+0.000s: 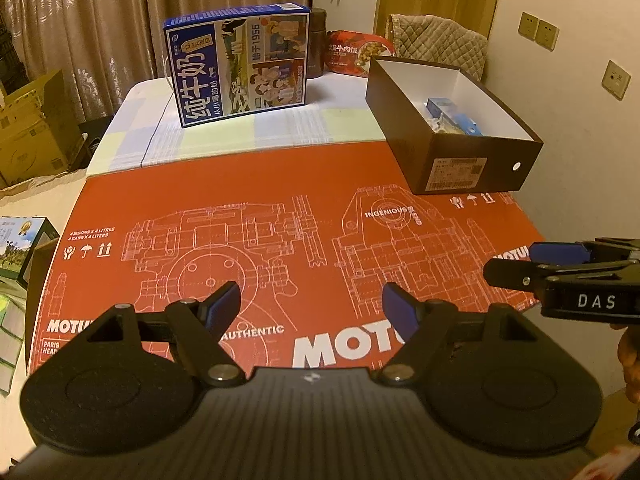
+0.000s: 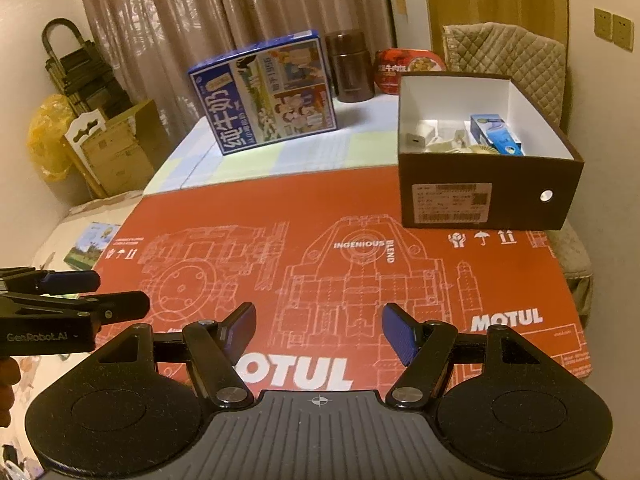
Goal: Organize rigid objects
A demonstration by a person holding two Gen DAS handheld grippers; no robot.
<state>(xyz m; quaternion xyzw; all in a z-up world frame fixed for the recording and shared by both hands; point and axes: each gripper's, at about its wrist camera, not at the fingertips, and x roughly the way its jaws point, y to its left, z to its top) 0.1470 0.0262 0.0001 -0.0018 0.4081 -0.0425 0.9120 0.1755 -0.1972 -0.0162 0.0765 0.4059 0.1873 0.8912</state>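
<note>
Both claws hang side by side above the near part of the desk (image 1: 132,128), each tilted downward and forward.

The left claw (image 1: 311,306) has its blue-padded fingers (image 1: 224,304) standing wide apart with nothing between them; only the red printed cardboard sheet (image 1: 280,208) shows in the gap. The right claw (image 2: 319,330) likewise stands apart and empty, its pads over the same sheet. Each claw appears at the edge of the other's view, level with it and near it. Part of a hand (image 1: 630,360) shows behind the right claw.

The red cardboard sheet lies flat over the near half of the desk; a pale checked cloth (image 2: 248,160) covers the far half.

The dark brown open box (image 2: 480,184) sits at the far right, partly on the sheet. Its long axis runs away from the claws, its labelled short end faces them, and its inside is white. Small items lie within: a blue packet (image 2: 496,136), a white charger block (image 2: 416,138) and pale bits I cannot identify.

A blue milk carton box (image 2: 272,100) stands upright at the far centre, its printed broad face toward the claws. Just beside it stand a brown flask (image 2: 352,68) and a red food bowl (image 2: 408,66).
</note>
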